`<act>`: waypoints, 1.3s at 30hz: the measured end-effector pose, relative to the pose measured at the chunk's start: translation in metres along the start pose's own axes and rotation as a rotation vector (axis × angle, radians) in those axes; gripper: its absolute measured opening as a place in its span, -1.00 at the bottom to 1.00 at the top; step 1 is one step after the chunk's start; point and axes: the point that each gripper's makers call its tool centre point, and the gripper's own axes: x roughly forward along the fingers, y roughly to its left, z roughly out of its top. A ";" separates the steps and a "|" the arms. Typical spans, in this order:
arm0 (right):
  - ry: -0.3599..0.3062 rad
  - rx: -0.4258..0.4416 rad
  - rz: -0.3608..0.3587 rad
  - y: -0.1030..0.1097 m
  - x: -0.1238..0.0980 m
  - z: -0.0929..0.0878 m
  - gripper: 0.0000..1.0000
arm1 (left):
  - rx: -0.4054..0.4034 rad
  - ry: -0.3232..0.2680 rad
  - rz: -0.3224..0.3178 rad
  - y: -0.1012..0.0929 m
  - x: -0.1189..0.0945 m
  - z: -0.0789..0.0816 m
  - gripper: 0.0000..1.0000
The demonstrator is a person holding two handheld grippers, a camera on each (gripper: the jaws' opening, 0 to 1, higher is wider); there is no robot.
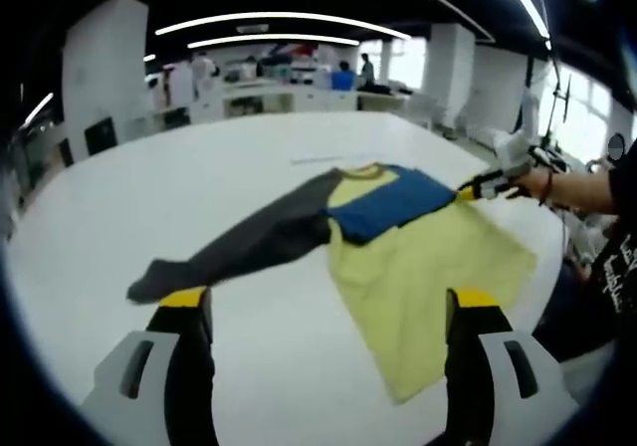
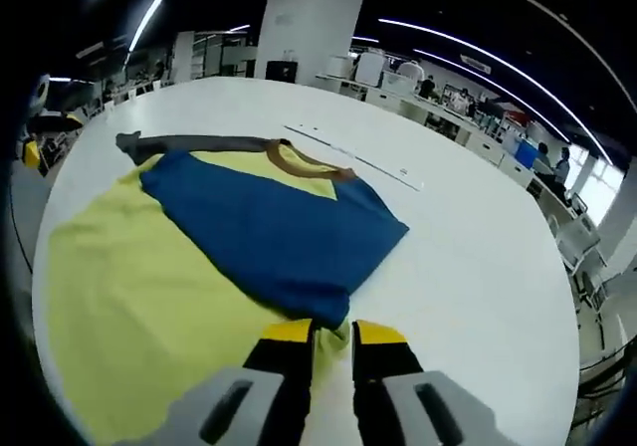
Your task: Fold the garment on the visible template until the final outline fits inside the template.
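- Table [image 1: 249,157]: broad white round-edged surface bearing the whole job. I cannot make out a template outline on it with any certainty; a thin pale strip [image 2: 353,157] lies on the white just beyond the collar, and whether it belongs to the template I cannot tell.
- Shirt [image 1: 418,277]: yellow body spread flat near the middle of the table, brown-trimmed collar [image 2: 304,162] toward the far side, hem toward my left gripper.
- Blue sleeve [image 2: 279,232]: already turned in across the chest, lying on the yellow body. I judge this the first fold, at or near completion.
- Grey sleeve [image 1: 249,247]: stretched straight out from the shoulder across bare table, well clear of the body. Not yet folded.
- Remaining, by my judgement: grey sleeve in, then the body folded up. Task roughly a third done.
- Right gripper [image 2: 331,334]: jaws nearly together, pinching the edge of the shirt where the blue sleeve ends, low at the table.
- Left gripper [image 1: 328,307]: jaws wide apart, holding nothing, poised above the table short of the hem and grey cuff.
- Surroundings: desks [image 1: 289,93] and people stand well beyond the table. Nothing on the table obstructs the grey sleeve.
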 end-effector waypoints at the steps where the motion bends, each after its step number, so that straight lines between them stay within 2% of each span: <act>1: -0.002 -0.006 -0.005 -0.001 0.001 0.001 -0.81 | 0.001 0.002 0.000 0.000 0.000 -0.001 0.86; 5: -0.014 -0.023 -0.006 -0.001 0.005 0.005 -0.95 | -0.006 -0.001 0.005 0.000 0.000 -0.001 0.87; 8: 0.005 -0.025 -0.004 0.000 0.008 -0.001 -1.00 | -0.004 0.003 0.006 0.001 0.000 -0.002 0.87; 14: -0.006 -0.010 -0.010 0.002 0.000 -0.003 -1.00 | -0.010 0.007 0.013 0.003 -0.001 -0.004 0.86; 19: 0.012 -0.048 -0.021 0.006 0.001 -0.010 -1.00 | -0.017 0.017 0.015 0.003 0.000 -0.006 0.85; 25: -0.003 0.007 -0.052 0.002 0.000 -0.008 -1.00 | -0.012 0.017 0.006 0.000 0.000 -0.005 0.86; 29: -0.005 0.033 -0.049 0.004 0.000 -0.008 -0.83 | -0.014 0.018 0.009 0.001 0.000 -0.006 0.85; 31: 0.007 0.081 -0.070 0.001 0.001 -0.013 -0.81 | -0.012 0.022 0.012 0.001 -0.001 -0.007 0.85; 33: 0.003 0.178 -0.071 0.001 0.001 -0.016 -0.81 | -0.013 0.020 0.010 0.000 -0.002 -0.007 0.85; 35: -0.005 0.230 -0.082 -0.001 0.001 -0.017 -0.83 | -0.015 0.020 0.009 0.000 -0.002 -0.007 0.85; 39: -0.006 0.228 -0.091 -0.003 0.001 -0.017 -0.93 | -0.014 0.028 0.013 0.001 -0.003 -0.009 0.85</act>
